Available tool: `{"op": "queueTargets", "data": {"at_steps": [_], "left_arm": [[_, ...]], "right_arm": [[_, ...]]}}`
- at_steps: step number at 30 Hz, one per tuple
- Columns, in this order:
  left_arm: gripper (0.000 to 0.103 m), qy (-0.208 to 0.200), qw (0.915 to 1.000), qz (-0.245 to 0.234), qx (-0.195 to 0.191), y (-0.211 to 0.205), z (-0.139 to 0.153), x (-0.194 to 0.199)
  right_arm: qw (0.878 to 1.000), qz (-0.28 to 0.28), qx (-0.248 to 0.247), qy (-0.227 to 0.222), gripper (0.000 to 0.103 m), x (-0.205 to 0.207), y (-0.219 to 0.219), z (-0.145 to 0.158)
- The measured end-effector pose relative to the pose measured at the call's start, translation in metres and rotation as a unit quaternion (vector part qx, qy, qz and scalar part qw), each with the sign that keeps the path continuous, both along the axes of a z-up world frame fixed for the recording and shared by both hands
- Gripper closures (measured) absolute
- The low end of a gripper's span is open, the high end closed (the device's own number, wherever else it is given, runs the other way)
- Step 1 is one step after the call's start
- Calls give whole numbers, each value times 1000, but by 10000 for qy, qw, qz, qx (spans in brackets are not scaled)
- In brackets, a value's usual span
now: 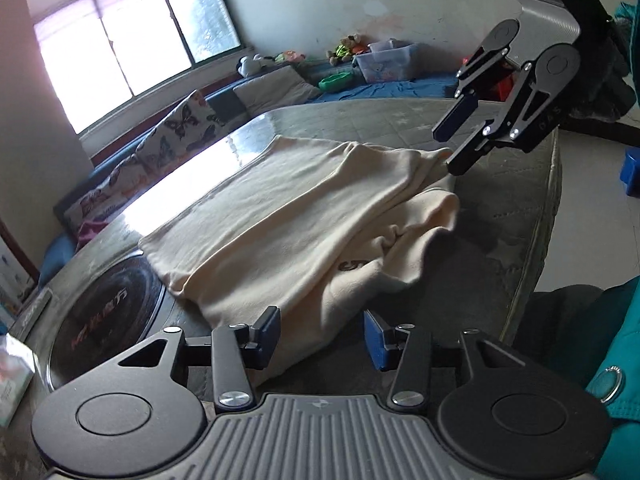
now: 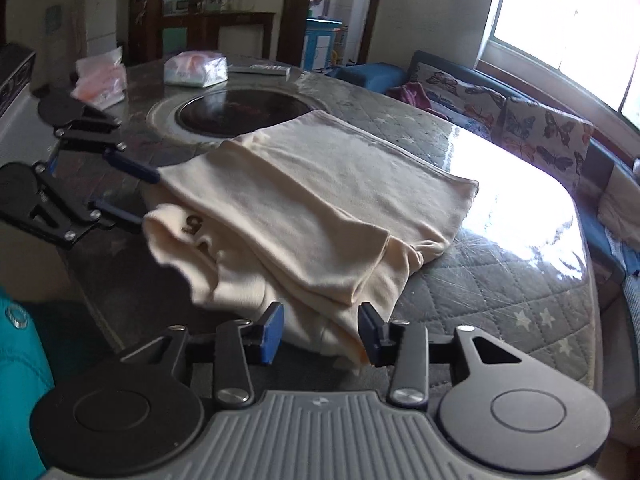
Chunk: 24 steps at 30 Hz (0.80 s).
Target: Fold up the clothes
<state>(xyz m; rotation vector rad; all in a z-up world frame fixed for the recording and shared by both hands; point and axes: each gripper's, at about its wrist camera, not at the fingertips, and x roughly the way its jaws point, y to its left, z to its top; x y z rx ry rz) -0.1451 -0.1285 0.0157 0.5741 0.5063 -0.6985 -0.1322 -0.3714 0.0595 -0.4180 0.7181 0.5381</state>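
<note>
Left wrist view examined: cream knitted garment, part-folded, lay across quilted grey table cover towards near edge. Left gripper and right gripper both parted, gripping nothing. Advised: flatten bunched near-edge layer, align hems.

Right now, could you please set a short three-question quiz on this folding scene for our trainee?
1. True or false: the cream garment lies on the table.
2. What printed mark shows on the garment's lower layer?
3. The left gripper and right gripper jaws are: A) clamped on cloth, B) open, C) out of view.

Key:
1. True.
2. A dark figure like a 5.
3. B: both sets of jaws stand apart at the garment's near edge, pads not pressing the cloth.
</note>
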Motion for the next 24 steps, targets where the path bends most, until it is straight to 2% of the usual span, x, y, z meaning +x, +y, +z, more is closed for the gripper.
{"op": "queueTargets", "data": {"at_steps": [3, 5, 7, 11, 14, 16, 17, 19, 23, 24], "left_arm": [[59, -119, 9999, -37, -28, -3, -4, 2], [71, -161, 9998, -57, -71, -5, -5, 4], [90, -114, 9997, -40, -188, -4, -4, 8], [92, 135, 9978, 135, -632, 2, 8, 24], [93, 430, 9932, 356, -1024, 6, 17, 43], [94, 574, 9901, 441, -1203, 7, 21, 55], [94, 624, 9889, 461, -1266, 7, 21, 60], [94, 714, 9872, 499, -1333, 7, 22, 68], [90, 801, 9870, 474, -1309, 10, 17, 68], [88, 777, 9875, 466, -1287, 12, 17, 65]], "right_arm": [[9998, 137, -149, -89, 49, -8, 4, -1], [9994, 206, -229, -160, 46, -11, 8, -3], [9988, 293, -302, -242, 38, -14, 11, -4], [9954, 638, -518, -493, 30, -20, 22, -9], [9920, 875, -645, -641, 30, -18, 31, -15], [9914, 953, -621, -652, 33, -12, 37, -19], [9911, 987, -604, -653, 38, -9, 39, -20], [9927, 945, -515, -547, 49, 3, 41, -22], [9963, 786, -248, -225, 79, 26, 37, -22], [9972, 723, -123, -110, 82, 32, 35, -20]]}}
